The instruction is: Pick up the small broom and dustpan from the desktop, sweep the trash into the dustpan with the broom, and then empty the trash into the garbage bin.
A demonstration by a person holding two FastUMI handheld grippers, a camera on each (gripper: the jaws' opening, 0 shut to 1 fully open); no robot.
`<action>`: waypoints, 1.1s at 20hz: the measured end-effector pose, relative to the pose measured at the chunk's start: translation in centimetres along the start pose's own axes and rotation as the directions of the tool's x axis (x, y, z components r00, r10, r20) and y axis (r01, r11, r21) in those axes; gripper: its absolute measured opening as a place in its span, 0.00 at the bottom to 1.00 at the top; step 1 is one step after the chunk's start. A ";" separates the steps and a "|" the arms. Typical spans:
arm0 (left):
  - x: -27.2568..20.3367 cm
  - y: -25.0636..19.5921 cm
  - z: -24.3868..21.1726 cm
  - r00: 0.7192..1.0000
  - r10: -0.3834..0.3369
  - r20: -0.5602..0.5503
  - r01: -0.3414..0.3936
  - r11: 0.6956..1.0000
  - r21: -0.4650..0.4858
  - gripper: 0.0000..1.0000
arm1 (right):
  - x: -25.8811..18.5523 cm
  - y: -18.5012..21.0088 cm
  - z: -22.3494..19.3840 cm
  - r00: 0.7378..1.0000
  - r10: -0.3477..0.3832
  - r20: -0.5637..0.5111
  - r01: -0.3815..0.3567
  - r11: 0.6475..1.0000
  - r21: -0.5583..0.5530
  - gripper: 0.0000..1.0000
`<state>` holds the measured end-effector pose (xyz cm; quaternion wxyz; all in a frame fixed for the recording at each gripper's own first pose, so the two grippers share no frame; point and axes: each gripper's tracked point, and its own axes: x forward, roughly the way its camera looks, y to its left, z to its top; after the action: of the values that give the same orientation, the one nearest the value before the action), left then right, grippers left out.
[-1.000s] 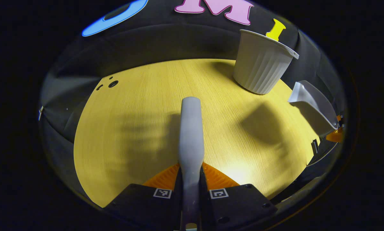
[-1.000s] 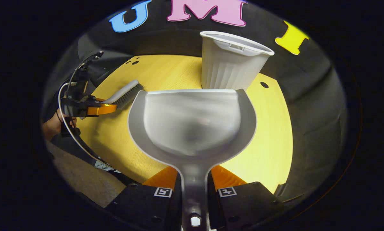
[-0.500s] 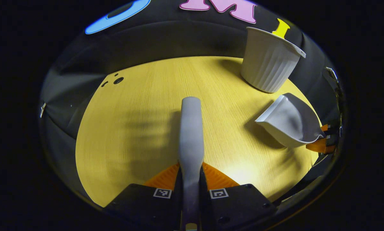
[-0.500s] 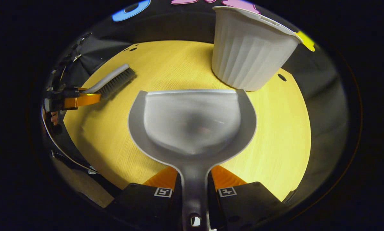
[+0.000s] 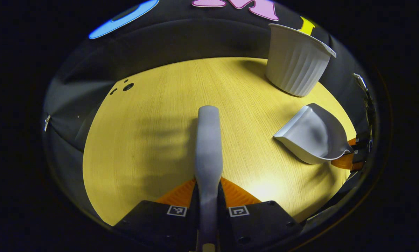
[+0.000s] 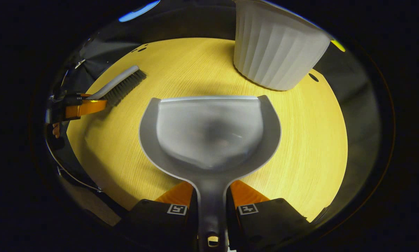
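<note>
L hand-held gripper (image 5: 208, 196) pinches smooth broom (image 5: 208, 140); R hand-held gripper (image 6: 211, 204) pinches plastic dustpan (image 6: 209, 136).

The tabletop (image 5: 153, 140) is made of light yellow wood with thin lines running along it. A bright spot of light shines on it near the front edge, and soft grey shadows lie across the middle. Some small dark holes (image 5: 127, 86) sit near its far left edge. Behind the tabletop hangs a black cloth wall (image 5: 181, 42). The room around it is dark.
</note>
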<state>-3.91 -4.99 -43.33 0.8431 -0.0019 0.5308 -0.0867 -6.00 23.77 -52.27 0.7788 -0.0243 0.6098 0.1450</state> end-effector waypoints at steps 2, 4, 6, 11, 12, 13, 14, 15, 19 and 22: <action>0.2 -0.1 0.1 1.000 0.001 -0.004 -0.001 1.000 0.008 0.26 | 0.4 0.3 -0.6 1.000 0.015 -0.023 -0.015 1.000 0.016 0.33; 0.4 -0.2 -0.1 1.000 -0.003 -0.016 0.004 1.000 0.013 0.30 | 0.5 0.4 -0.8 1.000 0.021 -0.021 -0.020 0.999 0.035 0.34; 0.3 -0.1 -0.2 1.000 -0.003 -0.027 0.003 1.000 0.014 0.34 | 0.1 0.4 -0.7 1.000 0.020 -0.015 -0.020 0.999 0.050 0.43; 0.0 -0.2 0.1 1.000 -0.007 -0.022 0.008 0.999 0.043 0.43 | -1.2 -0.3 -0.2 0.999 0.013 0.030 -0.015 0.997 0.078 0.47; -0.4 -0.4 0.1 1.000 -0.014 -0.022 0.015 0.999 0.048 0.48 | -1.7 -0.4 -0.2 0.999 0.015 0.042 -0.019 0.996 0.088 0.53; -0.7 -0.5 0.2 1.000 -0.020 -0.022 0.021 0.999 0.050 0.51 | -2.3 -0.5 0.0 0.998 0.019 0.058 -0.024 0.995 0.097 0.47; -1.2 -0.5 0.4 1.000 -0.025 -0.015 0.025 0.998 0.050 0.56 | -2.9 -0.6 0.1 0.997 0.018 0.075 -0.026 0.995 0.100 0.54; -1.7 -0.5 0.6 1.000 -0.027 -0.005 0.027 0.998 0.049 0.59 | -3.8 -0.8 0.2 0.996 0.017 0.091 -0.025 0.995 0.096 0.55; -4.2 0.3 2.2 0.998 -0.020 0.064 0.018 0.999 0.034 0.66 | -7.8 -1.2 2.1 0.981 0.017 0.195 -0.030 0.997 0.065 0.58; -6.7 0.8 4.9 0.986 -0.014 0.169 0.009 1.000 0.026 0.66 | -11.3 -1.4 4.8 0.955 0.015 0.295 -0.032 0.998 0.056 0.59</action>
<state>-2.26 -3.68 -35.23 0.8844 -0.0017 0.4564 -0.0977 -3.57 21.27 -40.43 0.8596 0.0283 0.4912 0.1378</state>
